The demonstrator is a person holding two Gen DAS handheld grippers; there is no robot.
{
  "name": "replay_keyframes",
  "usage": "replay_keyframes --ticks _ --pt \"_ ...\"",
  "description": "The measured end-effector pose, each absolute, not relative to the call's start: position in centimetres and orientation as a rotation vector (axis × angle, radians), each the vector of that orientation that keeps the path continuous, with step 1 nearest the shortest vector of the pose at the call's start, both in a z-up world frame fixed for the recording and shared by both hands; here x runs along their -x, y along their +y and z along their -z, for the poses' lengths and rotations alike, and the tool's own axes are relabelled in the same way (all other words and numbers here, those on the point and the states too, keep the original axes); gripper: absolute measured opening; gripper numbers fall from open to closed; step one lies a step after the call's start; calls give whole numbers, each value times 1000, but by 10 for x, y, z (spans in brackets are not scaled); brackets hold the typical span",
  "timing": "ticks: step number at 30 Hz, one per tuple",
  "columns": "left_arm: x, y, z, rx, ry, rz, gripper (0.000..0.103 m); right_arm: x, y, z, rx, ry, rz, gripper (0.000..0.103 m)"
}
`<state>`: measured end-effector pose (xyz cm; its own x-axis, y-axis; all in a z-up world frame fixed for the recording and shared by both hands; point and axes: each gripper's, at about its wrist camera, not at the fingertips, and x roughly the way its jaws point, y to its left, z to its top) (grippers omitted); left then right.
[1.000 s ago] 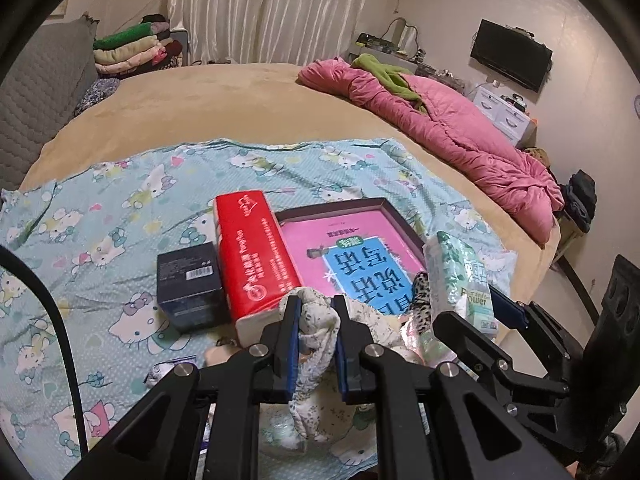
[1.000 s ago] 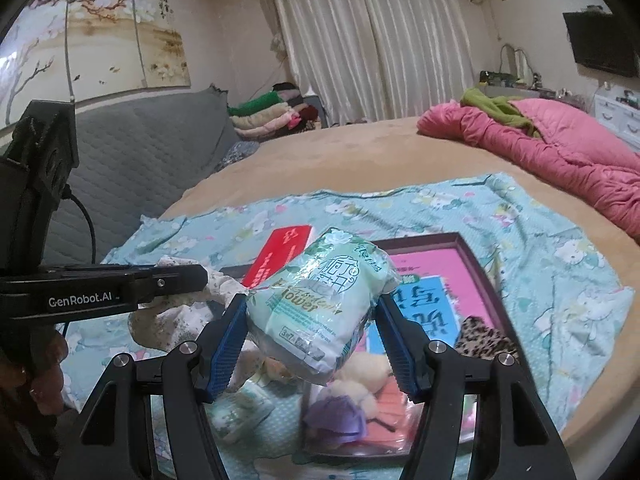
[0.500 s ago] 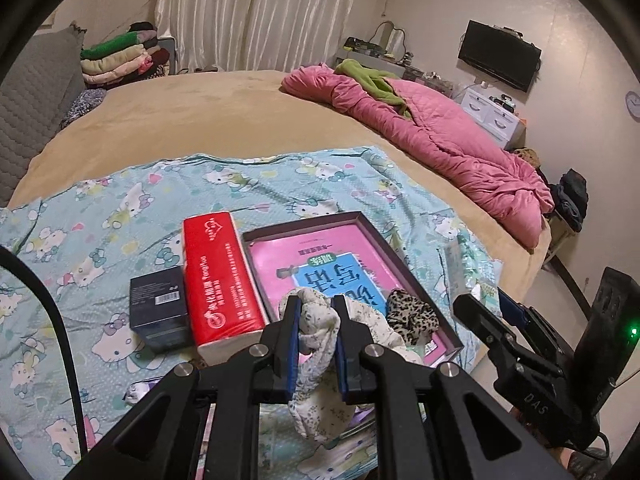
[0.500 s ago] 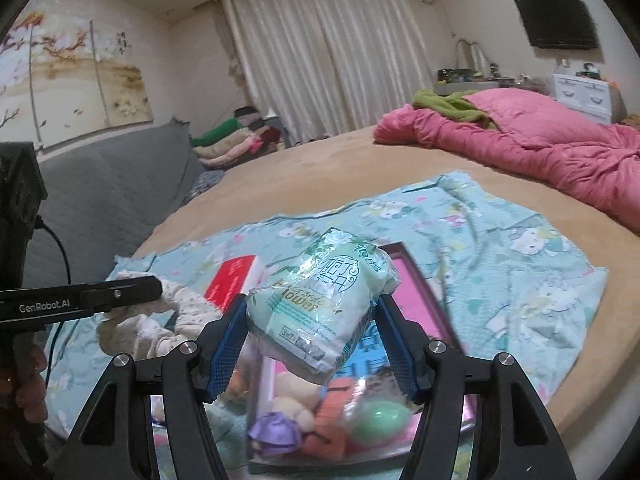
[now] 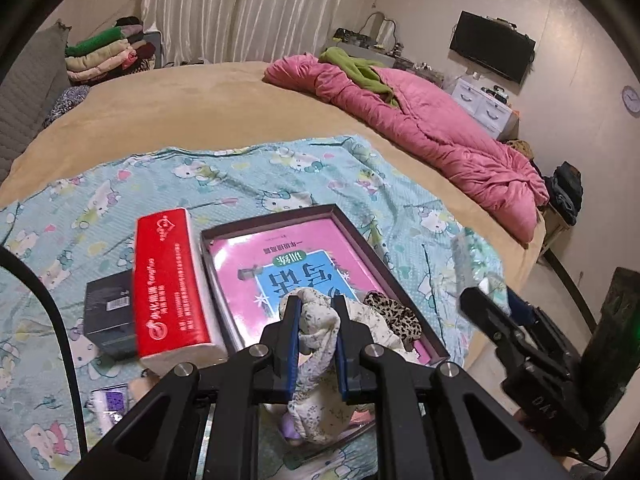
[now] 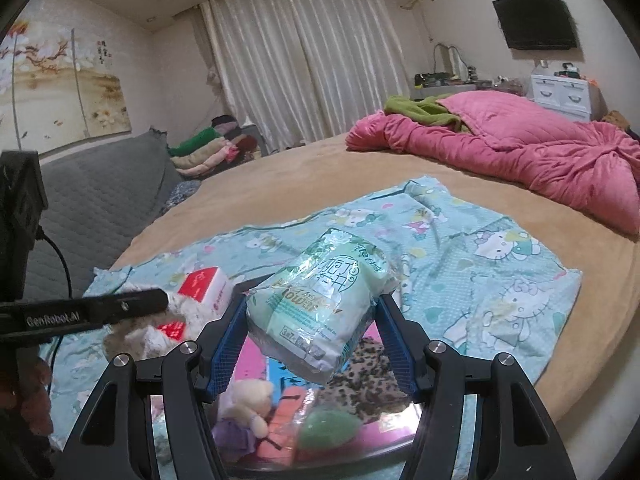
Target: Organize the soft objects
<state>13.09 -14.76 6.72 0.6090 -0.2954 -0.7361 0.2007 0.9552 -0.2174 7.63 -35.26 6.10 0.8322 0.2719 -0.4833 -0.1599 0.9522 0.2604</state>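
Observation:
My left gripper (image 5: 316,320) is shut on a floral white cloth (image 5: 320,364) that hangs from it above the near end of a dark tray (image 5: 276,216) lined with a pink book. My right gripper (image 6: 310,324) is shut on a green tissue pack (image 6: 320,304) and holds it above the same tray (image 6: 396,432). A leopard-print scrunchie (image 5: 394,314) lies in the tray. In the right wrist view a small plush bear (image 6: 252,394), a purple piece (image 6: 234,436), an orange piece (image 6: 280,432) and a green sponge (image 6: 328,432) lie at the tray's near end.
A red tissue box (image 5: 168,280) and a black box (image 5: 106,308) lie left of the tray on the Hello Kitty sheet (image 5: 100,200). A pink quilt (image 5: 432,128) lies at the far right of the bed. The bed edge (image 5: 528,256) drops off at right.
Both grippers have risen and pulled back from the bed with their loads still held. The tray and boxes look smaller and lower in both views.

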Motion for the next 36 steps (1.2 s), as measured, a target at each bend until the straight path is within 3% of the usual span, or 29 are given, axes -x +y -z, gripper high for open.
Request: replay_keyframes --ticks 25,36 --pt "-143 -178 -2 6 971 282 15 -101 -357 -33 -211 621 -227 66" --pt "-145 -179 14 -3 1000 275 15 -130 -345 8 -163 758 -240 66"
